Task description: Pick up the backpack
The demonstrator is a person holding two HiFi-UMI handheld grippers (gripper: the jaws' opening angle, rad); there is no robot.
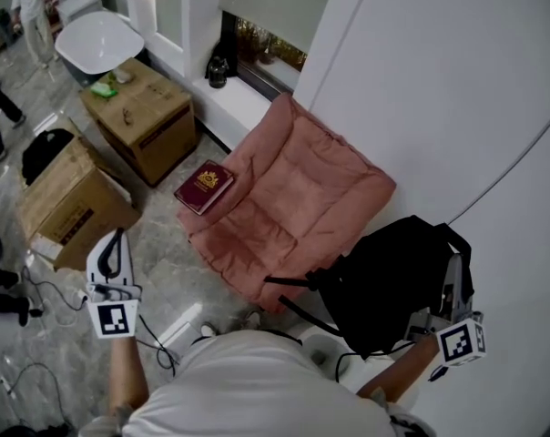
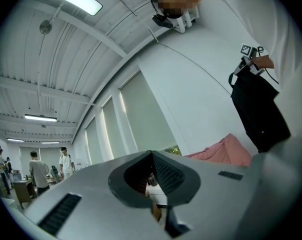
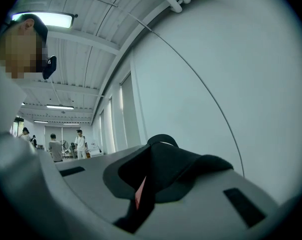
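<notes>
The black backpack hangs in the air to the right of a pink floor cushion, close to the white wall. My right gripper is shut on the backpack's top strap, and black fabric fills its jaws in the right gripper view. The left gripper view also catches the backpack dangling below the right gripper. My left gripper hovers over the floor at the lower left. Its jaws meet at the tip with nothing between them.
A dark red book lies at the cushion's left corner. Two cardboard boxes stand on the marble floor to the left, with a white tub behind. Cables trail on the floor. People stand at the far left.
</notes>
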